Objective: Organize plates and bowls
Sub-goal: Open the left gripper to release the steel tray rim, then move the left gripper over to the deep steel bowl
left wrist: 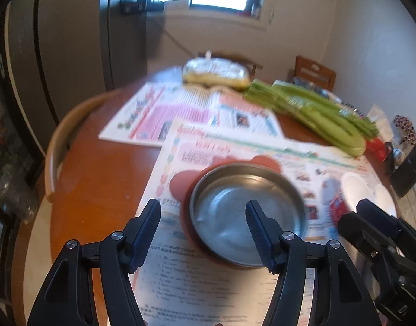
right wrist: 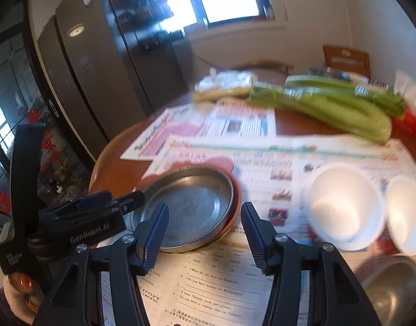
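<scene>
Table [right wrist: 302, 125]: two white bowls [right wrist: 343, 206]

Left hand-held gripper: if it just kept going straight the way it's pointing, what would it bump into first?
Most likely the metal plate: the open left hand-held gripper has one finger over its rim already. Depth is hard to judge here.

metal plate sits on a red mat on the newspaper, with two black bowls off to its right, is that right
Not quite: the two bowls are white, not black, as the right wrist view shows. The rest holds: the metal plate sits on a red mat on the newspaper, bowls to its right.
</scene>
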{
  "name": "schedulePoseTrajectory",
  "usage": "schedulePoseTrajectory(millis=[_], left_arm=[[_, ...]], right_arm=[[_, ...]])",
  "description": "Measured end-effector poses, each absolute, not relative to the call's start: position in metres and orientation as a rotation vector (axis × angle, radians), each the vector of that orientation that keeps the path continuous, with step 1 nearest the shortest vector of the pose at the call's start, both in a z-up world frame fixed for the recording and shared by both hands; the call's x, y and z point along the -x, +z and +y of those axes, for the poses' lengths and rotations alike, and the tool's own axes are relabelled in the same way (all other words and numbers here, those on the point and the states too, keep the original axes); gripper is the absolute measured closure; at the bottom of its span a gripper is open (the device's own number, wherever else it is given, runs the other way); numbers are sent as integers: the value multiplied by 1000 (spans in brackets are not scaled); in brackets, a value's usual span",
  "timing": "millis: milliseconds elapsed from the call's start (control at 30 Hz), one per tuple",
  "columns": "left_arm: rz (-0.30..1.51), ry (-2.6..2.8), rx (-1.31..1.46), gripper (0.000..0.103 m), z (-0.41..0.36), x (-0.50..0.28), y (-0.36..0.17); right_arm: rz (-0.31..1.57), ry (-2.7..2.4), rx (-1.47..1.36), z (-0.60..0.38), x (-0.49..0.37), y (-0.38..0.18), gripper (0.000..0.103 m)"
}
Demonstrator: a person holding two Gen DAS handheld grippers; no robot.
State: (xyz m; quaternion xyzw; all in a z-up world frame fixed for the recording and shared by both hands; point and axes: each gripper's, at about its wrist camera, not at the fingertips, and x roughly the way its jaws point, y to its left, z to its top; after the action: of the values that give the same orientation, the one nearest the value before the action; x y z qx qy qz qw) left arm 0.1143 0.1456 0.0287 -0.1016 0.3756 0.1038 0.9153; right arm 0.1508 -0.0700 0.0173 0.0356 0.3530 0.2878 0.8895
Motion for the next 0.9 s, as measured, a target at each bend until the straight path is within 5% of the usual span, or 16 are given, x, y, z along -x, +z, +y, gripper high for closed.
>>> schedulePoseTrajectory(millis=[400,900], left_arm=[[667,72,187,36,70,-80,78],[665,-55,140,36,-13,-72,88]], right_arm=[[477,547,-59,-147,-89,86,45],[574,295,-112,-268,-74,71,45]])
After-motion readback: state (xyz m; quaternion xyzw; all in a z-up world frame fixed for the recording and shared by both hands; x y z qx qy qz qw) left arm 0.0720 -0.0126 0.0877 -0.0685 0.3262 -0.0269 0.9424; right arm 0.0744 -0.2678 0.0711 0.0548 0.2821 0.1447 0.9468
